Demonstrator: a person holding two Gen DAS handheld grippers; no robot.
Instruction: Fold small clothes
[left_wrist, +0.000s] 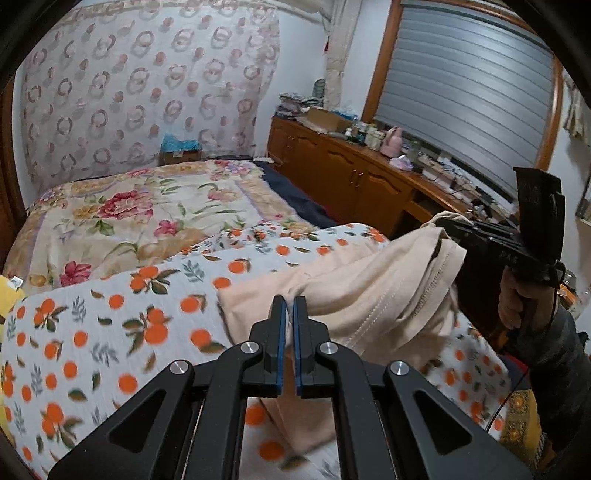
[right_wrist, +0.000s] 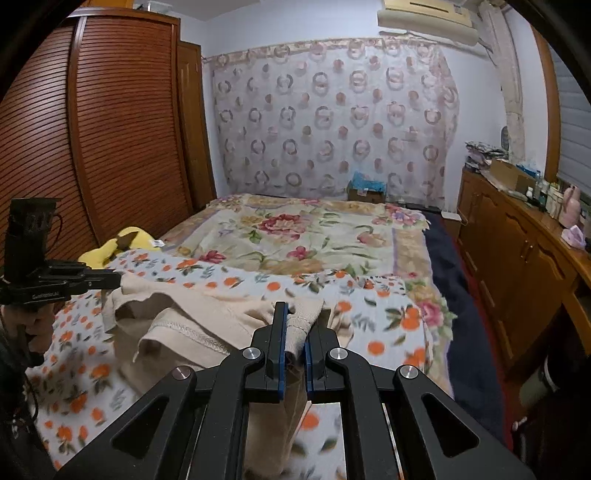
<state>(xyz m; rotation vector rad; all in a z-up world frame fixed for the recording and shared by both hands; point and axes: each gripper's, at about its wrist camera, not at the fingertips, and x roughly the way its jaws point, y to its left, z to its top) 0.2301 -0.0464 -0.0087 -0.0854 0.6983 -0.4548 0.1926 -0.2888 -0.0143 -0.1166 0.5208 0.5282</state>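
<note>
Both grippers, left gripper (left_wrist: 289, 301) and right gripper (right_wrist: 295, 310), clamp the soft beige cotton garment (left_wrist: 369, 291), lifted above the orange-print bedsheet (left_wrist: 110, 325); keeping the pinched edges level should fold it squarely

A garment (left_wrist: 369, 291) is held up between the two grippers above a sheet (left_wrist: 110, 332) spread over the near end of the bed. The left gripper (left_wrist: 290, 306) pinches its one edge, and the right gripper (right_wrist: 295, 321) pinches the other. Behind the sheet a blanket (right_wrist: 295, 232) covers the far part of the bed. A curtain (right_wrist: 332, 122) hangs behind the bed. A cabinet (right_wrist: 517, 266) runs along the right, a wardrobe (right_wrist: 92, 129) stands left, and a soft toy (right_wrist: 118, 243) lies beside it.
</note>
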